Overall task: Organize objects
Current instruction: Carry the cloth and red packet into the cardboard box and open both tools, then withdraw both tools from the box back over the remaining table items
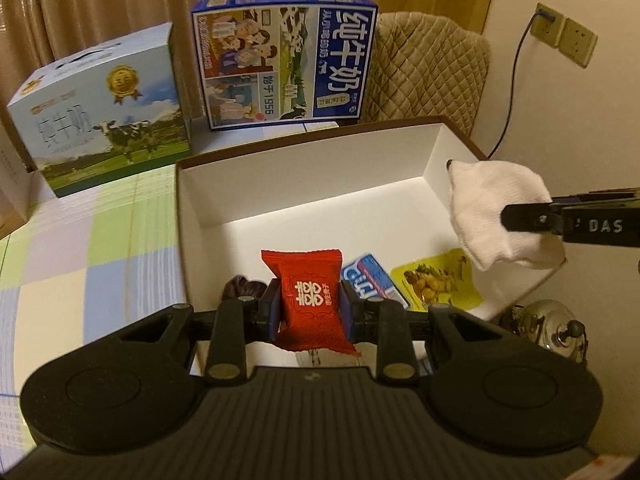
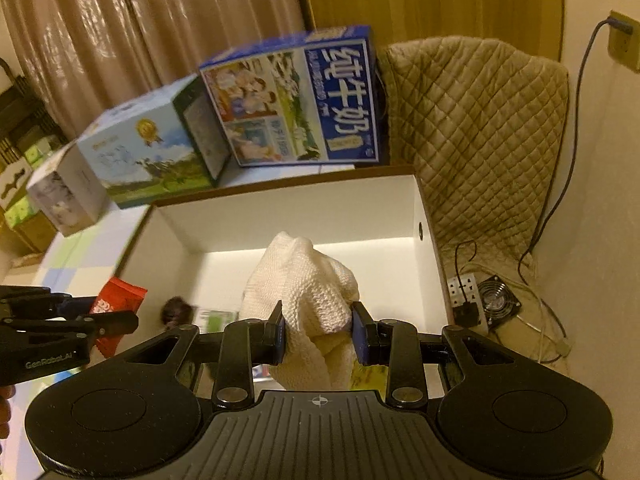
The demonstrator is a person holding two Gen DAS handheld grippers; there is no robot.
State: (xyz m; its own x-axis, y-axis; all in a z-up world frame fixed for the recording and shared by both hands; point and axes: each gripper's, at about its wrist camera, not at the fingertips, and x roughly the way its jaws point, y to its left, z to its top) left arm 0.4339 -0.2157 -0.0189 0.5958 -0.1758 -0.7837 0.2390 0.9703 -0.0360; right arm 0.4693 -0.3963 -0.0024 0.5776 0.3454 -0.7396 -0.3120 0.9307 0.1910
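Observation:
My left gripper point(image 1: 311, 309) is shut on a red candy packet point(image 1: 310, 292) and holds it above the near end of an open white box point(image 1: 304, 168). Off to the right, my right gripper point(image 2: 319, 330) is shut on a bunched white cloth point(image 2: 304, 284), which hangs over the same box point(image 2: 288, 216). In the left wrist view the cloth point(image 1: 492, 208) and the right gripper's fingers point(image 1: 528, 216) show at the box's right wall. Inside the box lie a blue-white packet point(image 1: 370, 276), a yellow packet point(image 1: 440, 280) and a dark brown object point(image 1: 242, 286).
Two milk cartons, a light blue one point(image 1: 100, 116) and a dark blue one point(image 1: 284, 64), stand behind the box on a checked tablecloth point(image 1: 92, 248). A quilted chair cover point(image 2: 480, 132), a power strip point(image 2: 464, 292) and a small fan point(image 2: 498, 300) are at the right. A metal bell point(image 1: 556, 328) sits beside the box.

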